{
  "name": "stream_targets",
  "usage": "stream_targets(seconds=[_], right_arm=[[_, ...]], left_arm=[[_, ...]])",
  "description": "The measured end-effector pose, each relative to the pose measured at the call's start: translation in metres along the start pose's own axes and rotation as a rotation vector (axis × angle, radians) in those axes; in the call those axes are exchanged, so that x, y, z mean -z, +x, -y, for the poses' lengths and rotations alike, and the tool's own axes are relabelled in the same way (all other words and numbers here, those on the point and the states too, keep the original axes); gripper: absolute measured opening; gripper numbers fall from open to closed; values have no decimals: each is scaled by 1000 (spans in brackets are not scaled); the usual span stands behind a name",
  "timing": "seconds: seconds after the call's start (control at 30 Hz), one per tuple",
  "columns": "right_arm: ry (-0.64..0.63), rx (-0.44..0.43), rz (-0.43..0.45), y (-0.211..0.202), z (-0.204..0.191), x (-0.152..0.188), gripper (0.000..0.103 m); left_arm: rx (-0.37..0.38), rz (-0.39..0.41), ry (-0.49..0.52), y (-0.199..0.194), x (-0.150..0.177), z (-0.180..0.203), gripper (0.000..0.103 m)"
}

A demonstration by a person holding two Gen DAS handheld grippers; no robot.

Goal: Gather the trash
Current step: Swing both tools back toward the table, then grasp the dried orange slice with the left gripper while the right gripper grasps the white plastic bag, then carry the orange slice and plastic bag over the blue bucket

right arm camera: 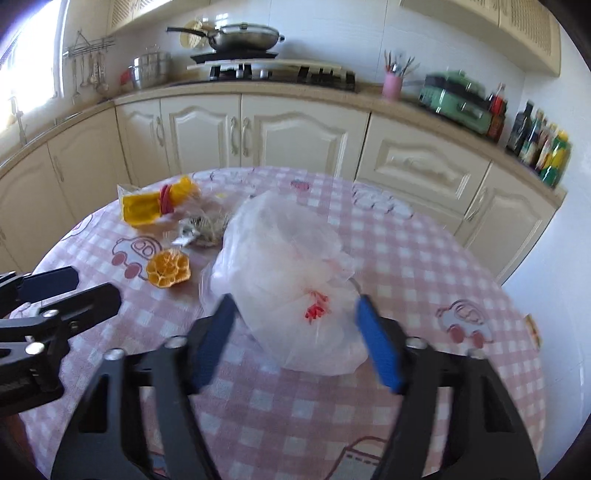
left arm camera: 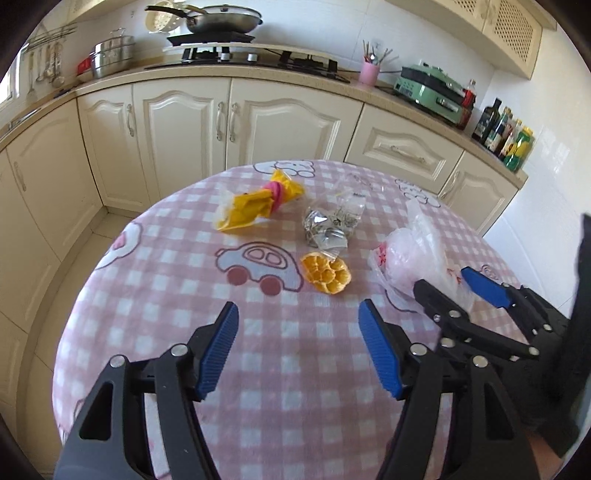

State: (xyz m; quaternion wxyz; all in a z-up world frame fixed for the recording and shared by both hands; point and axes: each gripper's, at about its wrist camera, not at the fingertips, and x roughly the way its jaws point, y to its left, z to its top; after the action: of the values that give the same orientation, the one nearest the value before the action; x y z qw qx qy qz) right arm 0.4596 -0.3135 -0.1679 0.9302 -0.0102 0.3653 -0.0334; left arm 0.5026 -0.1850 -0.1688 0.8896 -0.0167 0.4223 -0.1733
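Observation:
A thin white plastic bag with red print lies on the round table's pink checked cloth. My right gripper has its jaws on either side of the bag's near end, and the blue pads do not visibly squeeze it. The left wrist view shows this bag with the right gripper at it. An orange peel lies ahead of my left gripper, which is open with nothing in it. Beyond are a crumpled foil and clear wrapper and a yellow wrapper with a pink band.
Cream kitchen cabinets curve behind the table. On the counter are a stove with a pan, a pink utensil cup, a green appliance and several bottles. Floor shows to the table's left.

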Motion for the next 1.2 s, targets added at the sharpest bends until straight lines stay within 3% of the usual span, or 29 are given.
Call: stream_targets(seconds=[0.03, 0.13, 0.4, 0.43, 0.47, 0.5, 0.6, 0.8, 0.9, 1.2], right_arm=[[4, 12, 13, -2, 2, -1, 41], [44, 22, 35, -5, 11, 2, 37], [79, -4, 48, -9, 20, -1, 36], [80, -6, 47, -8, 20, -2, 36], [80, -6, 47, -8, 20, -2, 36], [79, -6, 49, -9, 20, -2, 35], [79, -8, 55, -11, 21, -2, 34], [66, -39, 84, -25, 10, -1, 24], [37, -69, 117, -40, -8, -2, 1], [-36, -184, 158, -85, -73, -1, 1]], left_arm=[[-2, -6, 6, 8, -3, 2, 66], [-1, -29, 13, 23, -8, 7, 66], [-79, -42, 102, 51, -22, 31, 65], [-91, -42, 113, 53, -23, 33, 58], [-109, -42, 122, 53, -23, 34, 40], [-128, -37, 137, 52, -23, 35, 37], [-94, -40, 137, 47, -20, 32, 37], [-30, -20, 90, 10, -5, 16, 37], [-38, 19, 61, -21, 3, 1, 37], [-69, 89, -60, -99, 30, -59, 37]])
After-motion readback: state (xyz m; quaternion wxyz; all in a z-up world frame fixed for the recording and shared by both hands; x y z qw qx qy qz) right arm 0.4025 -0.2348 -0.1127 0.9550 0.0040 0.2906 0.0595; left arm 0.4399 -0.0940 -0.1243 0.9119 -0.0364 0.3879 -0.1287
